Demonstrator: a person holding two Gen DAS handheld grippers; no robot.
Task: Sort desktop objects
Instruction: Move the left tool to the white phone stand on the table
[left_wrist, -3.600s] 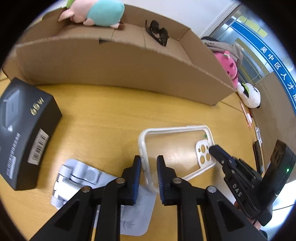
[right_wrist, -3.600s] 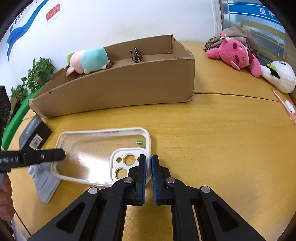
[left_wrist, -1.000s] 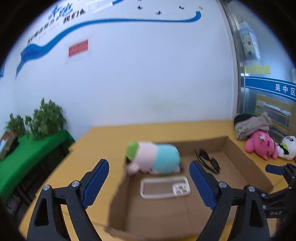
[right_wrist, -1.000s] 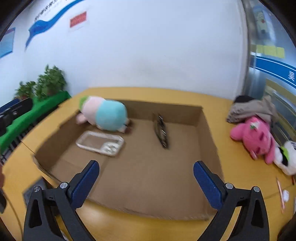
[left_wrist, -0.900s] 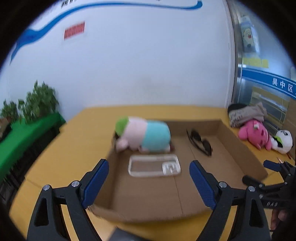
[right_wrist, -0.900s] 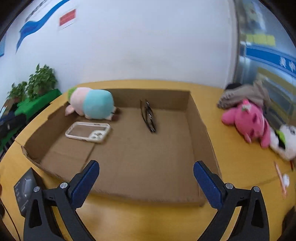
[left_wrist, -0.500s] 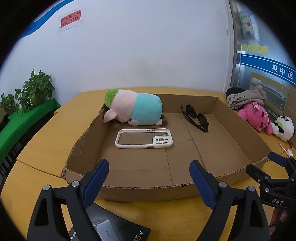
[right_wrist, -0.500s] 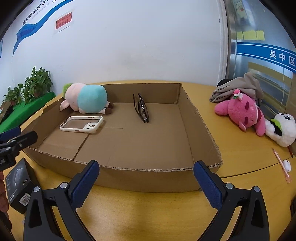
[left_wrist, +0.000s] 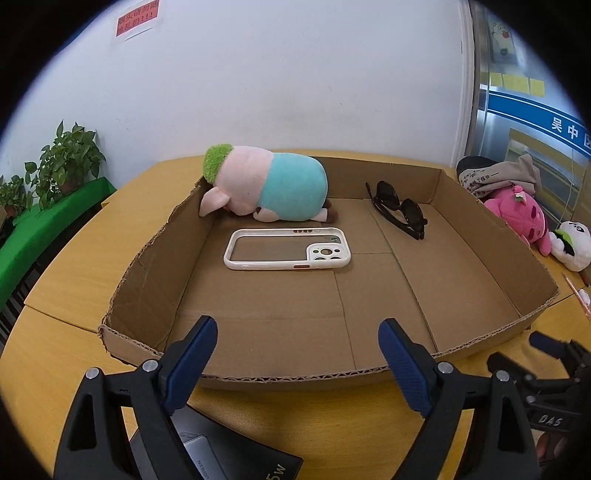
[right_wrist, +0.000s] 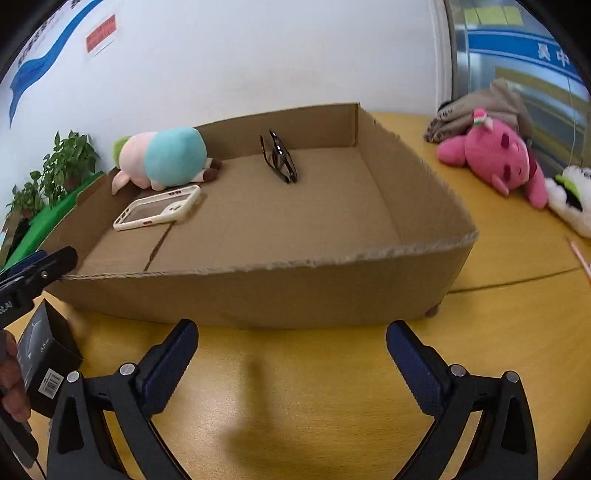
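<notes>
A shallow cardboard box (left_wrist: 280, 376) (right_wrist: 258, 291) stands on the wooden table. Inside lie a white phone case (left_wrist: 287, 249) (right_wrist: 157, 208), a pink and teal plush pig (left_wrist: 266, 188) (right_wrist: 162, 157) and black sunglasses (left_wrist: 399, 208) (right_wrist: 280, 157). My left gripper (left_wrist: 297, 350) is open above the box's near wall, nothing between its blue pads. My right gripper (right_wrist: 291, 354) is open over bare table in front of the box, also holding nothing. A black boxed charger (left_wrist: 229, 461) (right_wrist: 44, 354) lies on the table under the left gripper.
A pink plush (left_wrist: 521, 218) (right_wrist: 495, 155), a panda plush (left_wrist: 570, 243) (right_wrist: 572, 199) and a folded grey garment (left_wrist: 498, 177) (right_wrist: 476, 107) lie on the table right of the box. Potted plants (left_wrist: 66, 158) stand on a green ledge at left. A pen (right_wrist: 580, 254) lies far right.
Both grippers have sunk from high over the box to just in front of its near wall and tilted down. The phone case, held 3.6 s ago, lies in the box. Jaws stay wide.
</notes>
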